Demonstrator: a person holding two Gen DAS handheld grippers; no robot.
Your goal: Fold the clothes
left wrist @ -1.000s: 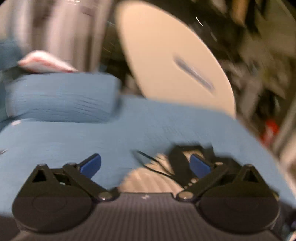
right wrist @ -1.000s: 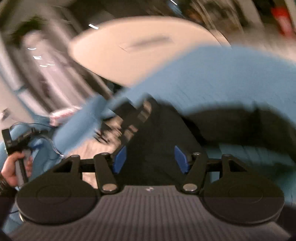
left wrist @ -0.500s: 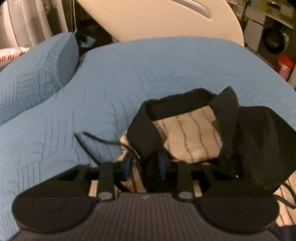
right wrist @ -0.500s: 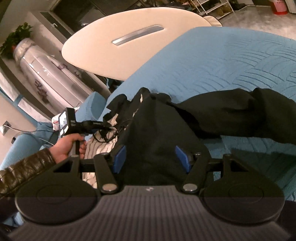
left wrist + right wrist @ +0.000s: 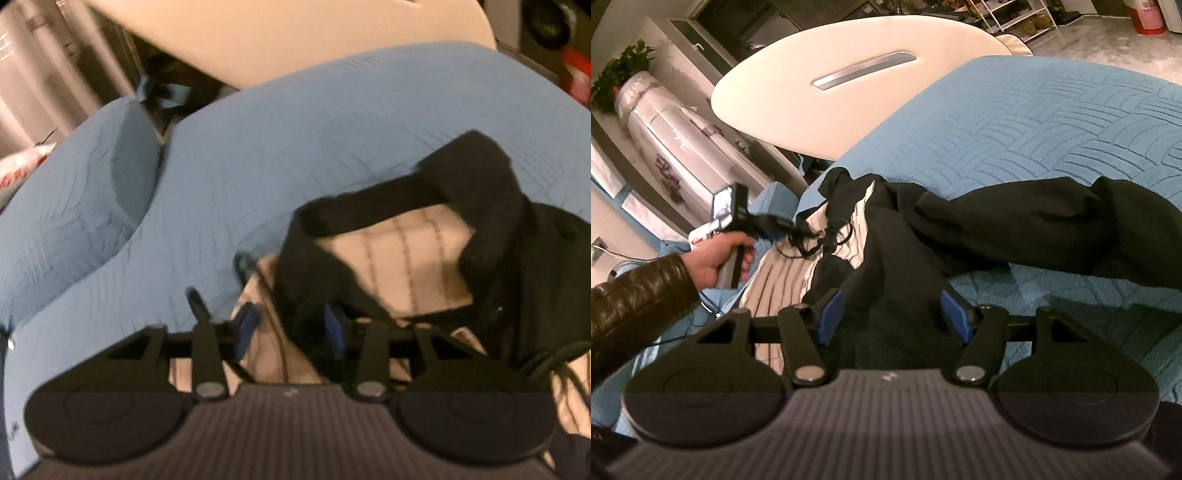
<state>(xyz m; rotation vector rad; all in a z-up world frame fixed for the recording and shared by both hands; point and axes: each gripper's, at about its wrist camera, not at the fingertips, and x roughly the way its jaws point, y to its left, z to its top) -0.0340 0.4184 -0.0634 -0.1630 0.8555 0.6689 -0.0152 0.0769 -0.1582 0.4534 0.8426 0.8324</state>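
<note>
Where the left wrist view looks down, the left hand-held gripper (image 5: 291, 330) is opening, black cloth between its blue pads, untouched. One black fabric garment (image 5: 491, 206) with a pale striped lining (image 5: 399, 254) lies crumpled on the blue quilted bedspread (image 5: 295, 129).

In the right wrist view, the right hand-held gripper (image 5: 892, 315) stands parted around the garment's dark fold, pads not pressing. One hand (image 5: 720, 254) in a shiny brown sleeve (image 5: 635, 295) holds the other tool. One cream oval board (image 5: 849, 85) lies behind.
</note>
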